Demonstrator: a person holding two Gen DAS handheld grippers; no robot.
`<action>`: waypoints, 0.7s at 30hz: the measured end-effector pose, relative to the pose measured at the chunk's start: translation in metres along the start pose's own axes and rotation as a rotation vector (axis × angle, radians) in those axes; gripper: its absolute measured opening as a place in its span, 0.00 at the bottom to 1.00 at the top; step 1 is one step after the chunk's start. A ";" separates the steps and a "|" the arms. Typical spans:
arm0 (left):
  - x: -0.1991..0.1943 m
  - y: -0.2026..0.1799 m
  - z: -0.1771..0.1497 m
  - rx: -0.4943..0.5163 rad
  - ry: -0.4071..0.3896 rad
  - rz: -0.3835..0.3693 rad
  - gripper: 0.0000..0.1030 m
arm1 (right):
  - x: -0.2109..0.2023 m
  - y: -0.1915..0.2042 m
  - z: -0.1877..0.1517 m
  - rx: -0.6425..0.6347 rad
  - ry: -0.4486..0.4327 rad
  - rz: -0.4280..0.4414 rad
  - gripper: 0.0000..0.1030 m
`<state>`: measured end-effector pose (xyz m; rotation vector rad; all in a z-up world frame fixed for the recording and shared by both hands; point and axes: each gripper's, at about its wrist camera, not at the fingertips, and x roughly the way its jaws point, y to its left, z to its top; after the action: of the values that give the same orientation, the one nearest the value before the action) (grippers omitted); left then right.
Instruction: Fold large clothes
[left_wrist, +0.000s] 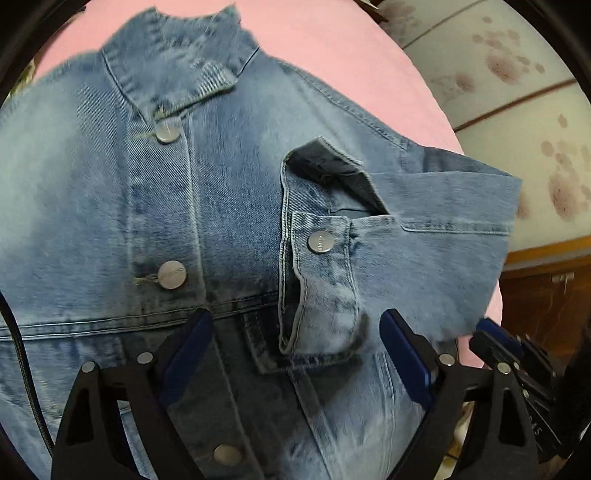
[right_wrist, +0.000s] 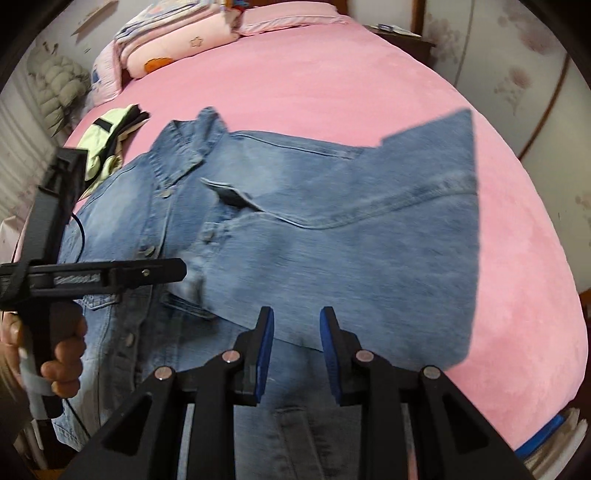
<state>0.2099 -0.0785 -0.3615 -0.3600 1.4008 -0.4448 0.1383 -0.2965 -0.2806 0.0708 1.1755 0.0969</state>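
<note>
Denim jacket (left_wrist: 236, 206) hem cut off below, left gripper (left_wrist: 295, 347) fingers wide apart, right gripper (right_wrist: 297, 332) fingers parted, empty

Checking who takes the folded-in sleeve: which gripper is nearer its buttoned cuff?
Left. The left gripper hangs right over the cuff; the right gripper hovers over the sleeve's wide part, farther away.

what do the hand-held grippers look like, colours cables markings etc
Both are black frames with cut-out triangular arms and silver round pivot pins. The left hand-held gripper and right hand-held gripper have dark blue pads on the fingers. A black cable runs by the left one, whose side bar bears small white lettering, too blurred to read.
</note>
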 end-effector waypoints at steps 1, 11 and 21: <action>0.005 0.001 -0.001 -0.014 0.011 -0.030 0.85 | 0.000 -0.006 -0.002 0.014 0.002 0.000 0.25; -0.004 0.024 -0.012 -0.162 -0.039 -0.196 0.82 | 0.004 -0.040 -0.026 0.070 0.027 0.012 0.25; -0.013 0.025 -0.036 -0.247 -0.061 -0.245 0.76 | 0.001 -0.067 -0.038 0.121 0.032 0.019 0.25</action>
<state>0.1751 -0.0498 -0.3677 -0.7459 1.3605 -0.4573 0.1065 -0.3623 -0.3034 0.1882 1.2126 0.0440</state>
